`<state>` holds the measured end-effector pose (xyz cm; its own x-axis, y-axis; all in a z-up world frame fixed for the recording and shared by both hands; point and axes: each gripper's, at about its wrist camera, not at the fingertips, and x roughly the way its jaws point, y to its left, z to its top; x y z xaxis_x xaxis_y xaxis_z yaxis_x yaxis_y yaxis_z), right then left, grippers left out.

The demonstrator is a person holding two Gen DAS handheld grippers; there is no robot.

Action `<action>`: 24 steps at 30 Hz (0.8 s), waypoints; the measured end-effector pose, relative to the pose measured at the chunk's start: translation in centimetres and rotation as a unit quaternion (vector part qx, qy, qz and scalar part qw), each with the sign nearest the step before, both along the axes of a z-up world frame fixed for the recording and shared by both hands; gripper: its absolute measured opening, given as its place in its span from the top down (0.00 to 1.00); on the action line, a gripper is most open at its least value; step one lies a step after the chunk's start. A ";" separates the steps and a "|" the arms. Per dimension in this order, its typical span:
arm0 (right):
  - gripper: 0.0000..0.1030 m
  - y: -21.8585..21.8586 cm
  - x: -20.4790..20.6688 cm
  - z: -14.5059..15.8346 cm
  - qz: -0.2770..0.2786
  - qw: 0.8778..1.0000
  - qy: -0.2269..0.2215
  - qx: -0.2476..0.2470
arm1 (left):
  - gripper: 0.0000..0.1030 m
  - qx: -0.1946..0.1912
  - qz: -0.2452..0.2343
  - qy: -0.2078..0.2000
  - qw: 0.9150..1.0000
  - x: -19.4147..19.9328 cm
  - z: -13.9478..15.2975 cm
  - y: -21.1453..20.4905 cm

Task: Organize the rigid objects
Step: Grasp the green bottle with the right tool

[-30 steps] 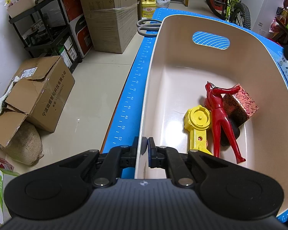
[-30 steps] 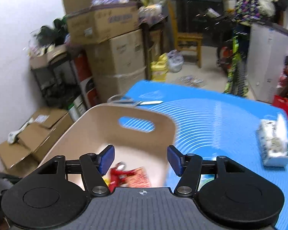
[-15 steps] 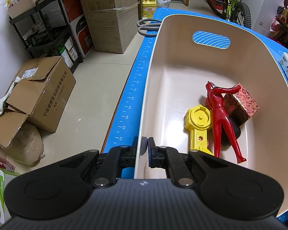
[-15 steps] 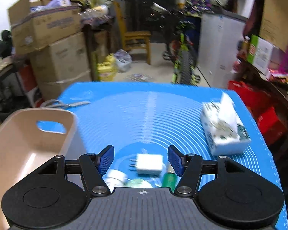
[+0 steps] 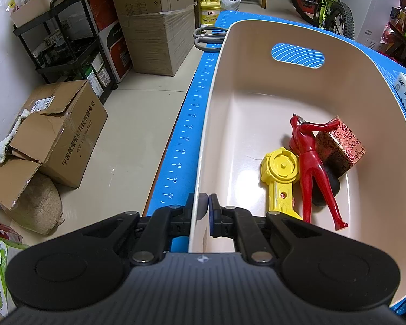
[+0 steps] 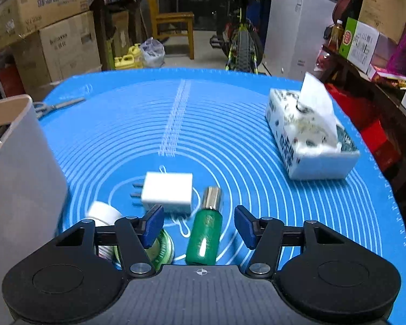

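Right wrist view: the right claw (image 6: 199,226) hung spread over a green glass bottle with silver cap (image 6: 206,231); crowding by the white plug adapter (image 6: 167,192) risked a knock. The left claw (image 5: 206,211) pinched the beige plastic bin (image 5: 257,86) wall.

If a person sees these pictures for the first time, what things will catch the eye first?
Probably the red toy figure, lying in the beige bin between a yellow toy and a red patterned box; the left gripper is clamped on the bin's rim. In the right wrist view, a green bottle lies on the blue mat between the open right gripper's fingers.
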<state>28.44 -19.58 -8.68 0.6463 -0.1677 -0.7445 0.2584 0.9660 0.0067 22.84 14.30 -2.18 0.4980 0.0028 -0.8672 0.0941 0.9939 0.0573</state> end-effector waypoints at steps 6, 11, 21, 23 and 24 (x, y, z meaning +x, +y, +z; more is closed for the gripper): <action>0.42 -0.8 0.0 -1.5 -0.011 1.000 0.014 0.018 | 0.89 0.000 0.000 0.000 1.000 0.0 0.0 0.0; 0.42 -0.6 0.0 -1.1 -0.012 1.000 0.010 0.015 | 0.89 0.000 0.000 0.000 1.000 0.0 0.0 -0.1; 0.45 -0.7 0.1 -1.2 -0.029 0.999 0.022 0.006 | 0.89 -0.001 -0.001 0.001 1.000 0.0 0.1 0.2; 0.48 -1.0 -0.1 -1.3 -0.029 0.999 0.018 0.009 | 0.89 -0.001 -0.001 0.001 1.000 0.0 0.2 0.2; 0.56 -1.0 -0.1 -1.3 -0.027 0.999 0.017 0.010 | 0.89 0.000 -0.001 0.001 1.000 0.0 0.2 0.2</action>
